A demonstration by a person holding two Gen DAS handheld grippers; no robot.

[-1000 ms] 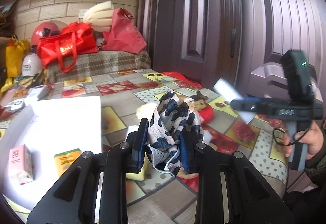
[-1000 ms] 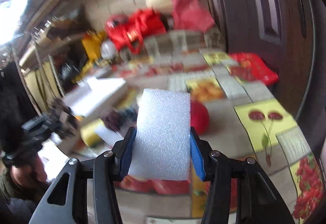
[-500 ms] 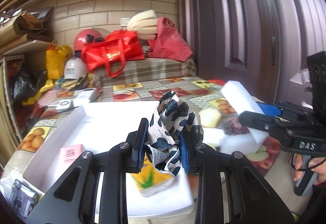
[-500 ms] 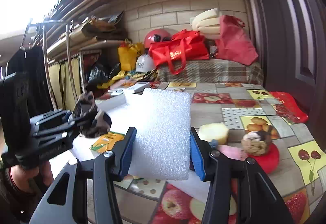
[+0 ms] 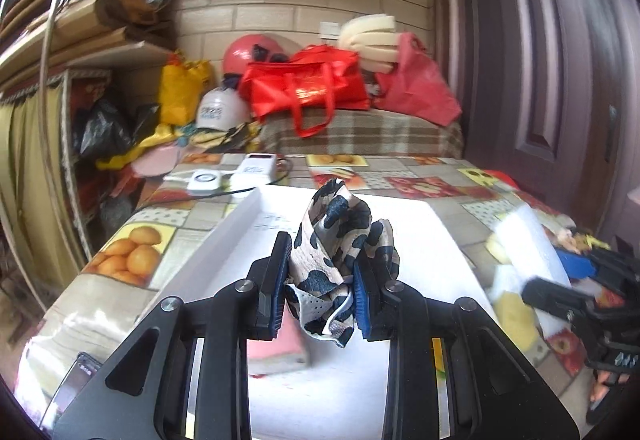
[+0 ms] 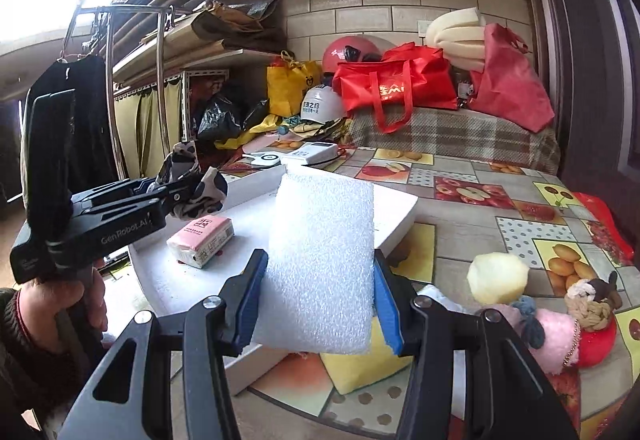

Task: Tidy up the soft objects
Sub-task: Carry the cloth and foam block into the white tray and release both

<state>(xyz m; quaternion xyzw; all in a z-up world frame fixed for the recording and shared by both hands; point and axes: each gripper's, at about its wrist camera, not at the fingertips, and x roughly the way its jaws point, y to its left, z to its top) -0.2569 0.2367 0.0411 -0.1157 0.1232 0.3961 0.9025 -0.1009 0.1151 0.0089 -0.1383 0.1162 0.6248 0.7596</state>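
While the left gripper [image 5: 320, 282] clamps the crumpled cow-print cloth [image 5: 340, 240] between its fingers, the left wrist view shows the bundle hanging over the white tray [image 5: 420, 240] on the desk [image 5: 132, 260]. A pink tissue pack [image 5: 280, 350] lies in the tray just under the fingers. To place the cloth well, the person should probably carry it past the pack to a bare patch of tray, lower until the loose lower fold meets the floor, and only then let the fingers part, since limp fabric can snag on a pad. At the right edge, blurred, the right gripper [image 5: 560, 280] carries the white foam block [image 5: 528, 240].

From the right wrist view, the right gripper [image 6: 318, 304] squeezes the foam block [image 6: 320, 264] upright between its blue pads, near the tray's front corner [image 6: 400, 208]. The left gripper [image 6: 172, 196] with the cloth [image 6: 192, 180] hovers above the tray's left part, the tissue pack [image 6: 200, 240] below it. Foam springs back, so a low, level release seems wise, set apart from the cloth. A yellow sponge ball [image 6: 498, 278] and a pink plush toy [image 6: 560, 336] wait on the desk.
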